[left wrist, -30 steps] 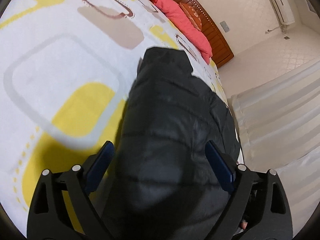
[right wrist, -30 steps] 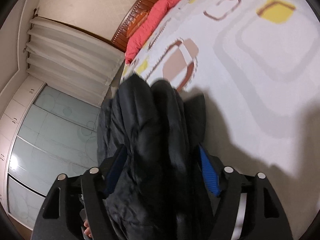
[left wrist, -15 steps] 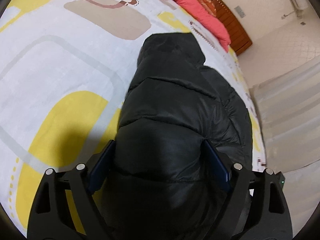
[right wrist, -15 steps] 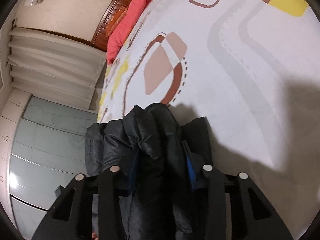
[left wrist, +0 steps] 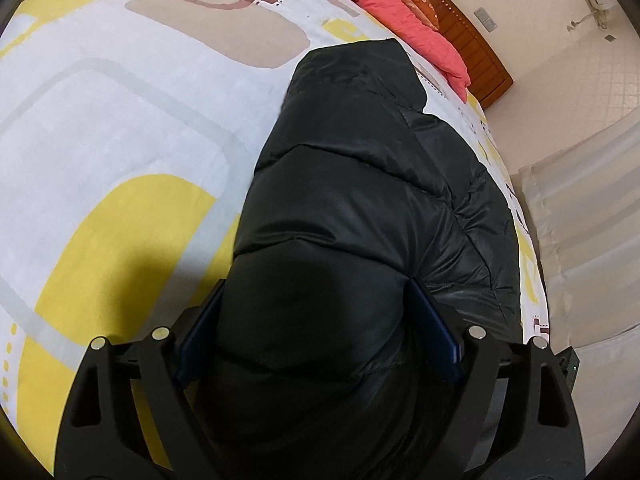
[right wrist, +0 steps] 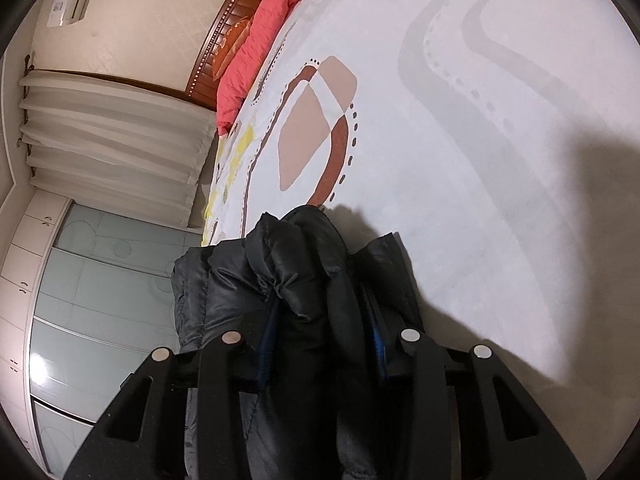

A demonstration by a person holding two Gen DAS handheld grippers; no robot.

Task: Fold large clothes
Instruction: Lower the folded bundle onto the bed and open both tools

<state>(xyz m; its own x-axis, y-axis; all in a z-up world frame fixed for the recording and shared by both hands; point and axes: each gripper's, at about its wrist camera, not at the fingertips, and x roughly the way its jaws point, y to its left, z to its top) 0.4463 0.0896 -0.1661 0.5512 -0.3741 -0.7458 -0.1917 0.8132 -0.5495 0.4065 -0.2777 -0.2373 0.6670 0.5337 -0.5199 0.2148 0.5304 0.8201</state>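
A black puffer jacket [left wrist: 360, 200] lies on a bed with a white patterned cover [left wrist: 120, 140]. In the left wrist view my left gripper [left wrist: 316, 320] has its blue pads wide apart with a thick fold of the jacket bulging between them; the pads press its sides. In the right wrist view my right gripper [right wrist: 324, 320] is shut on a bunched fold of the same jacket [right wrist: 296, 256], holding it just above the cover [right wrist: 480, 160]. The jacket hides most of both grippers' pads.
A coral-red pillow [left wrist: 404, 20] lies against the wooden headboard [left wrist: 472, 28] at the far end of the bed. White curtains [right wrist: 108, 140] and a glass-fronted wardrobe [right wrist: 100, 300] stand beside the bed. The bed edge runs close past the jacket [left wrist: 524, 248].
The right gripper closed from wide open onto the jacket fold. Both grippers drew back along the bed, with more bed cover now showing beyond the jacket. The left pads narrowed slightly onto the jacket.
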